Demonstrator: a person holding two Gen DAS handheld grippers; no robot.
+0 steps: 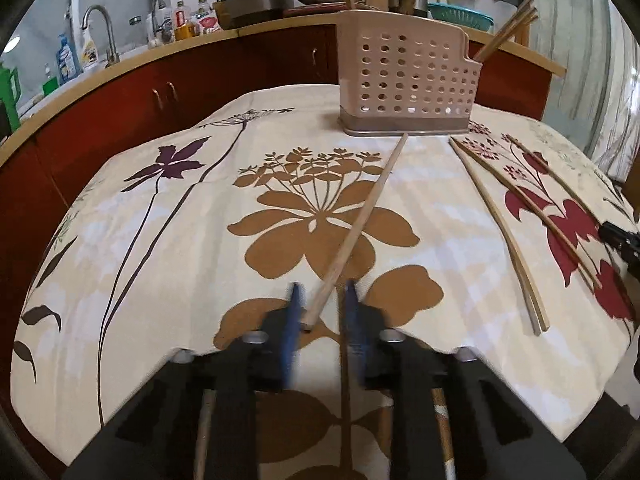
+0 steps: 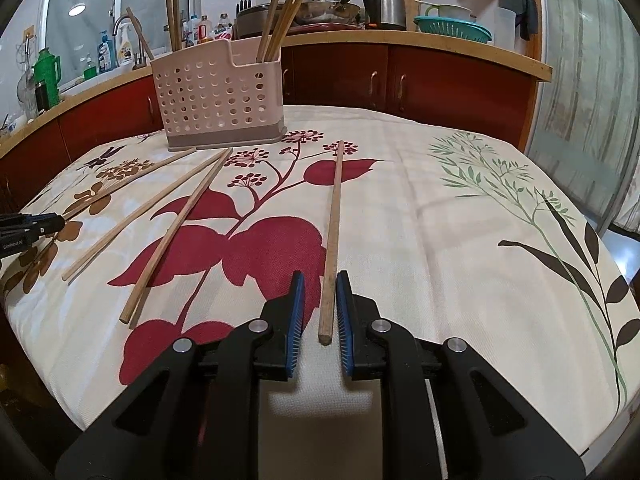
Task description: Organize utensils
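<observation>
On the left, our left gripper (image 1: 322, 300) has its blue pads close on either side of one chopstick (image 1: 362, 224) near its thick end; the picture is blurred there and a sliver of cloth shows beside the stick, so we cannot tell whether the pads are pressing on it. The stick's far tip points at the base of the pink holed holder (image 1: 404, 80), which stands near the far edge of the table. Left of this stick the flowered tablecloth (image 1: 160, 240) lies bare out to its left edge, with red cabinets (image 1: 172, 92) beyond.

Between our two grippers lie three loose chopsticks (image 2: 176, 228), slanting toward the holder, their near ends well short of the front edge.

Further right, our right gripper (image 2: 320, 304) brackets a second chopstick (image 2: 333, 240) that lies flat on the cloth. Its pads are narrow but apart from the wood on both sides. To its right the cloth is free as far as the right edge. More chopsticks (image 2: 284, 12) stand upright in the holder.
</observation>
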